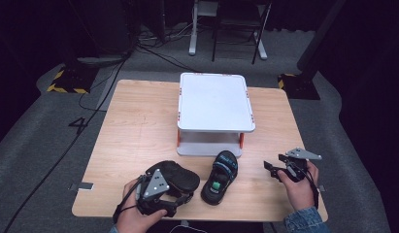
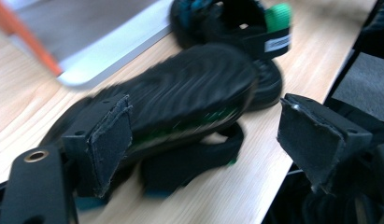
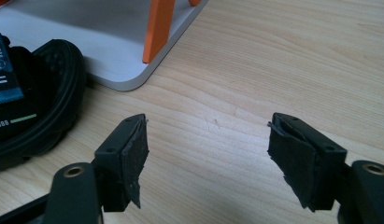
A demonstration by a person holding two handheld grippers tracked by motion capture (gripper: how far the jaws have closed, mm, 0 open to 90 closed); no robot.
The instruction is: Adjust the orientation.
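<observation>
The left hand-held gripper has its jaws spread around an overturned black sandal, not clamped. The right hand-held gripper is open and empty over the desk. A second sandal lies between them, just before the white stand.

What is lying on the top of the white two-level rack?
Nothing lies on the white rack's top shelf; it is bare. The lower shelf is mostly hidden beneath it: its visible front edge is bare, with the upright sandal's toe at that edge.
</observation>
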